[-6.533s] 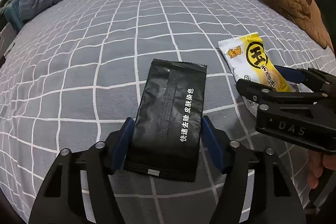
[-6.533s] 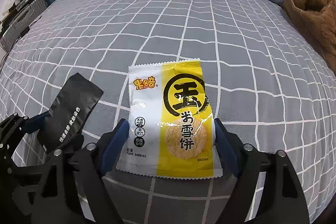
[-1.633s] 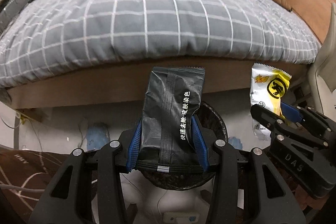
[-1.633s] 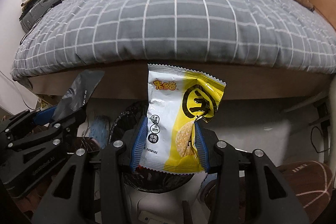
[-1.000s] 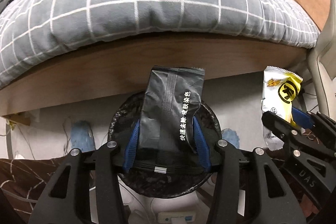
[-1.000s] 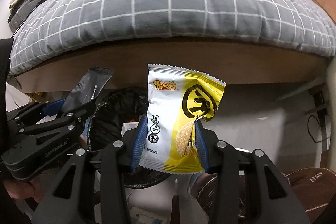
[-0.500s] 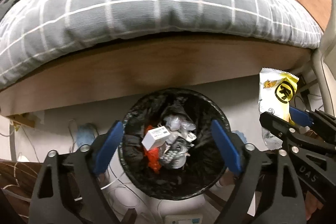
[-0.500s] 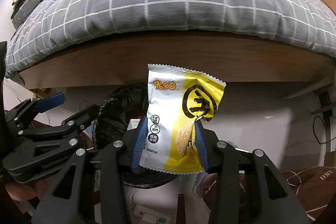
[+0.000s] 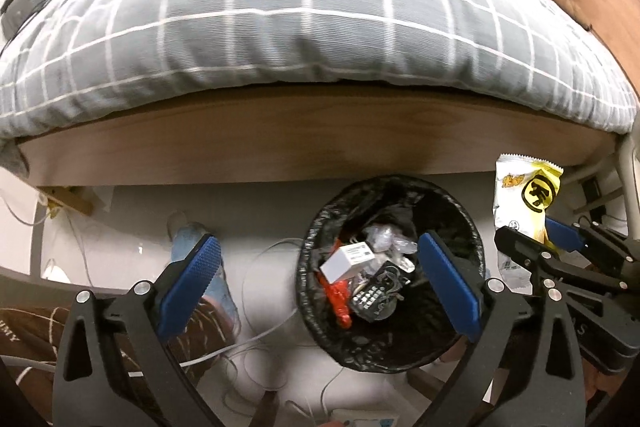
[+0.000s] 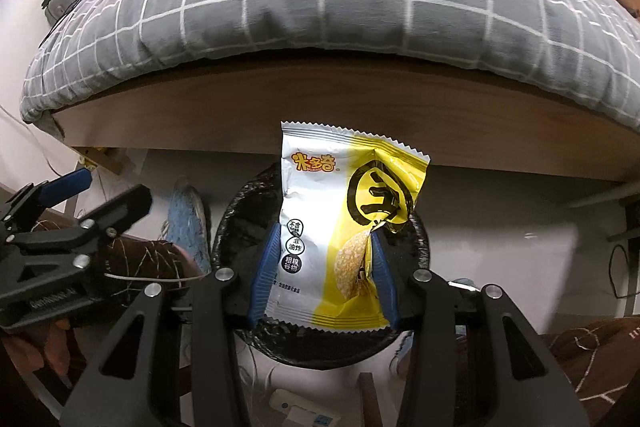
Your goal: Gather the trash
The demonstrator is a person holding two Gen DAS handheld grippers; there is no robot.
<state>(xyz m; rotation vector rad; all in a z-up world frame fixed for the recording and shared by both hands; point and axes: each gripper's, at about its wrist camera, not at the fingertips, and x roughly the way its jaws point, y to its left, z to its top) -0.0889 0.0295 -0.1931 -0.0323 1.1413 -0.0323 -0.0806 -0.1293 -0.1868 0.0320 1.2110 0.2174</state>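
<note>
Hovering over the bin (image 10: 236, 227), my right tongs (image 10: 322, 269) pinch the yellow snack wrapper (image 10: 340, 227), its top at 12 o'clock. My left tongs (image 9: 320, 279), jaws just opened, stand spread and empty. Released off-centre, the light wrapper could flutter past the rim onto the floor (image 9: 260, 219).

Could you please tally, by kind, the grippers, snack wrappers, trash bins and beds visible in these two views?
Grippers: 2 (left gripper, open and empty; right gripper, shut on the wrapper)
Snack wrappers: 1 (yellow-and-white wrapper)
Trash bins: 1 (black-lined bin)
Beds: 1 (grey checked bed)
Total: 5
</note>
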